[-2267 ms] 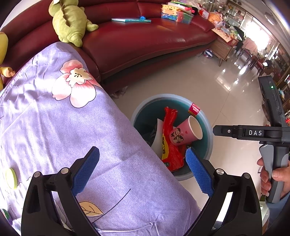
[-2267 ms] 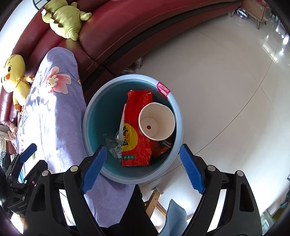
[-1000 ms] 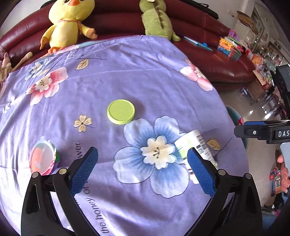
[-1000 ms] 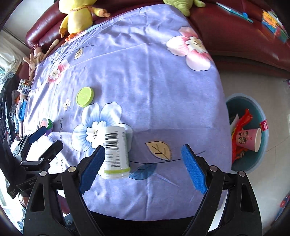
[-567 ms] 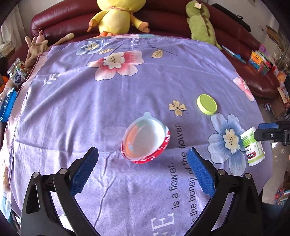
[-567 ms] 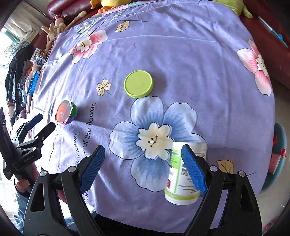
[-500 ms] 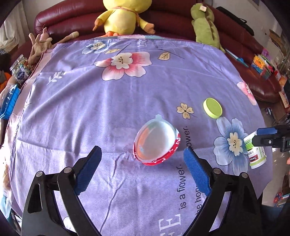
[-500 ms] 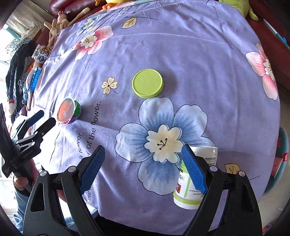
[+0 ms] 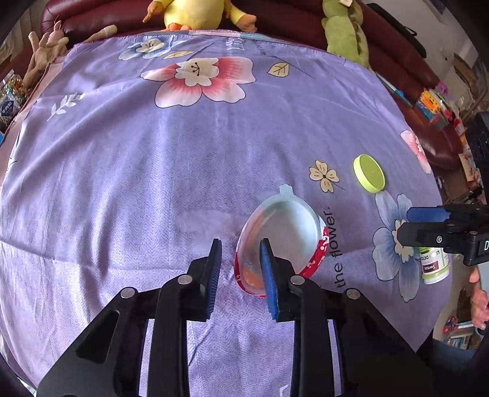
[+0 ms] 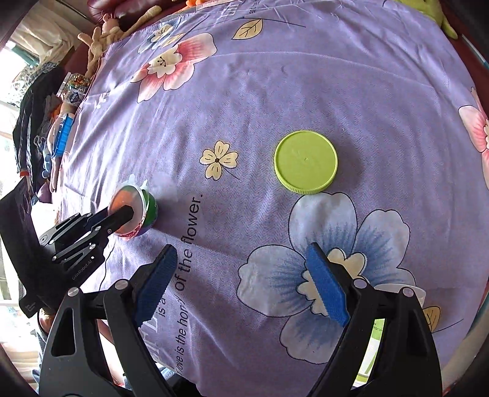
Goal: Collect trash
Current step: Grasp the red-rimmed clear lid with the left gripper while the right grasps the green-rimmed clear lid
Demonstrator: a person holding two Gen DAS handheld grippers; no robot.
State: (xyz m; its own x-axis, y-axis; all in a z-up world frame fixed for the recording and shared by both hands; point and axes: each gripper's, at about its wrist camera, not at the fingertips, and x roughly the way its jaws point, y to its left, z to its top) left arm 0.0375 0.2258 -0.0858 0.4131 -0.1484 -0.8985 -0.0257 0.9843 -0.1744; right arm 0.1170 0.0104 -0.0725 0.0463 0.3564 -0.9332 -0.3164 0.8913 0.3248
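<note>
A small jelly cup (image 9: 287, 232) with a red rim and a clear lid lies tilted on the purple flowered cloth (image 9: 152, 183). My left gripper (image 9: 240, 268) is narrowed, its right finger over the cup's near rim and its left finger beside the cup. The right wrist view shows the same cup (image 10: 134, 210) with a left finger across its mouth. A green round lid (image 10: 305, 162) lies flat beyond my right gripper (image 10: 241, 287), which is open and empty. A white bottle (image 9: 434, 265) with a green label lies at the cloth's right edge, partly hidden behind the right gripper.
A yellow duck toy (image 9: 198, 12) and a green plush (image 9: 345, 33) sit on the red sofa (image 9: 397, 61) behind the table. Clothes and small items (image 10: 61, 122) lie past the cloth's left edge.
Both grippers swung from the bin on the floor to the table. My left gripper moved down to the jelly cup and narrowed its fingers around the cup's near rim. The right gripper stayed open.
</note>
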